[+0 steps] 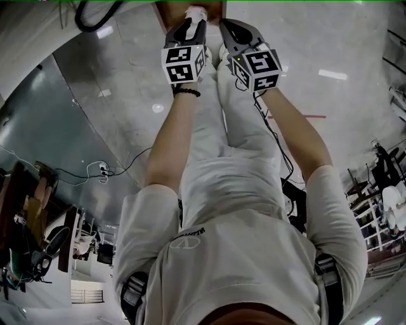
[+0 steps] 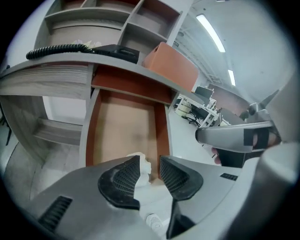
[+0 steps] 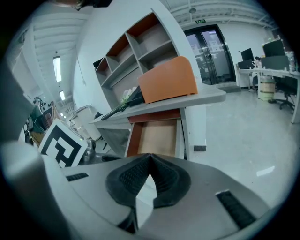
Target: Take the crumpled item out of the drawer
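The drawer (image 2: 124,131) stands pulled out under the desk top, its brown wooden floor bare. A white crumpled item (image 2: 142,168) sits at the drawer's near end, between the jaws of my left gripper (image 2: 150,164). It lies against the left pad, while a gap shows at the right pad, so this gripper is open. In the head view the crumpled item (image 1: 195,13) shows just beyond the left gripper (image 1: 192,26), over the drawer (image 1: 170,9). My right gripper (image 3: 150,157) is shut with nothing in it, held beside the left one and short of the drawer (image 3: 157,136).
An orange box (image 2: 171,65) and a black corded device (image 2: 117,50) lie on the desk top above the drawer, with open shelves behind. The person's legs and a polished floor with cables (image 1: 101,168) are below. Office desks and chairs (image 3: 281,93) stand to the right.
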Tool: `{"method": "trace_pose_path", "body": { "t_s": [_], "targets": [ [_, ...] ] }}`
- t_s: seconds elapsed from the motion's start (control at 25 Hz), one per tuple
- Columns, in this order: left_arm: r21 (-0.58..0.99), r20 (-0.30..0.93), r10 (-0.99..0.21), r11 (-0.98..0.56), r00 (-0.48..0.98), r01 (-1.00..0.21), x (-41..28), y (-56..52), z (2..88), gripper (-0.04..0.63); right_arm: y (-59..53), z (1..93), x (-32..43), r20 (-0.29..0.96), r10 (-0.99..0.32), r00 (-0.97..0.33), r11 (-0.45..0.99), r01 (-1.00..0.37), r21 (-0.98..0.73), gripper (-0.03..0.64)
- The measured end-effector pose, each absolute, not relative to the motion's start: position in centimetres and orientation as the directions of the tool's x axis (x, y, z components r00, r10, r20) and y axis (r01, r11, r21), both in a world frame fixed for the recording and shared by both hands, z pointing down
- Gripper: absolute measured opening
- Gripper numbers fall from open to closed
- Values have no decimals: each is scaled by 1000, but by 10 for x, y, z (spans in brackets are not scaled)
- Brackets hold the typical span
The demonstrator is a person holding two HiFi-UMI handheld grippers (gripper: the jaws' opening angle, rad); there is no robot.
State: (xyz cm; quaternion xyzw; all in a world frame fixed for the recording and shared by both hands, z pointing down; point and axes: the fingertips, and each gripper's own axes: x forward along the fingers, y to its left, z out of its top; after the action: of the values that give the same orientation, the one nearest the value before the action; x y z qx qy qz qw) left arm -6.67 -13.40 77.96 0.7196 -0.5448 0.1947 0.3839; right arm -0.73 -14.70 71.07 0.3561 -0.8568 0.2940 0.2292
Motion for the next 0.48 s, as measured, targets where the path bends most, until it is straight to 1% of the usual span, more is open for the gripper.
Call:
{"method": "trace_pose_path", "body": {
  "t_s": [0.16, 0.32, 0.48],
  "targets": [
    [304, 731, -614, -97, 297, -948, -63, -138, 796, 133, -144, 721, -3, 598, -475, -646, 548, -748, -374, 2],
    [291, 756, -592, -79, 280, -953, -61, -144, 813, 202, -142, 733, -1, 603, -478, -638, 562, -750, -349, 2],
    [279, 781, -570, -50, 257, -959, -67, -145, 822, 212, -142, 739, -3, 606, -479, -635, 551, -755, -356, 2]
  ]
}}
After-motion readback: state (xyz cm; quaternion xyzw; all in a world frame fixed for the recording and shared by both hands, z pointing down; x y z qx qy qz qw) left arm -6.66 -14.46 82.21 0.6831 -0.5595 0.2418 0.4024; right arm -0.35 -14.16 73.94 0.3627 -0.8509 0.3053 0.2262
